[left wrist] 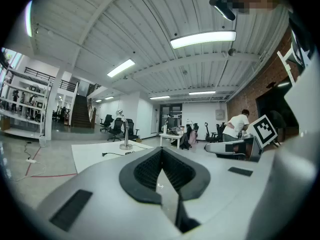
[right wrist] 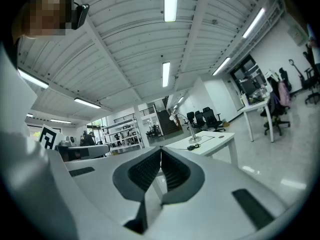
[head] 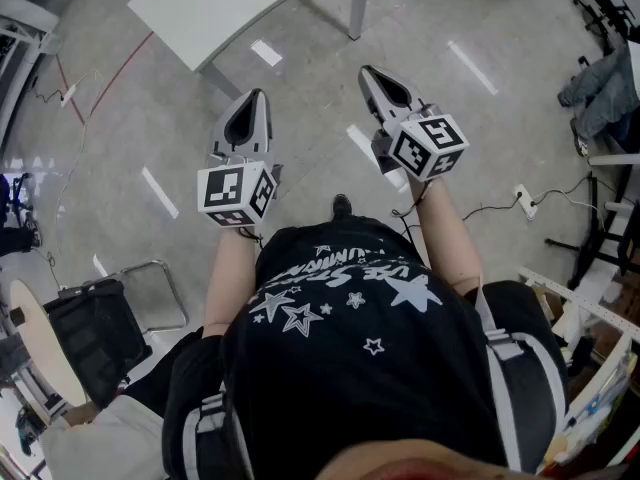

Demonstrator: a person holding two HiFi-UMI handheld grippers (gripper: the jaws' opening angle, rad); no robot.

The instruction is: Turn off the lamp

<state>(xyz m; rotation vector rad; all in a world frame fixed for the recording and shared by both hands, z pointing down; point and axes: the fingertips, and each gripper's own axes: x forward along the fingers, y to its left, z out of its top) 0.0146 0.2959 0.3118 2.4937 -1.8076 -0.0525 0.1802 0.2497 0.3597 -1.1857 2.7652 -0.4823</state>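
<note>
My left gripper [left wrist: 161,151] and right gripper [right wrist: 161,150] are both closed and empty. The lamp [left wrist: 122,130] stands ahead on the surface [left wrist: 92,155], past its near edge. Open floor [head: 310,118] lies between.

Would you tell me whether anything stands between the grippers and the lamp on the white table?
Nothing visible does. Only floor lies between the left gripper, the right gripper, both shut and empty, and the table where the lamp stands.
</note>
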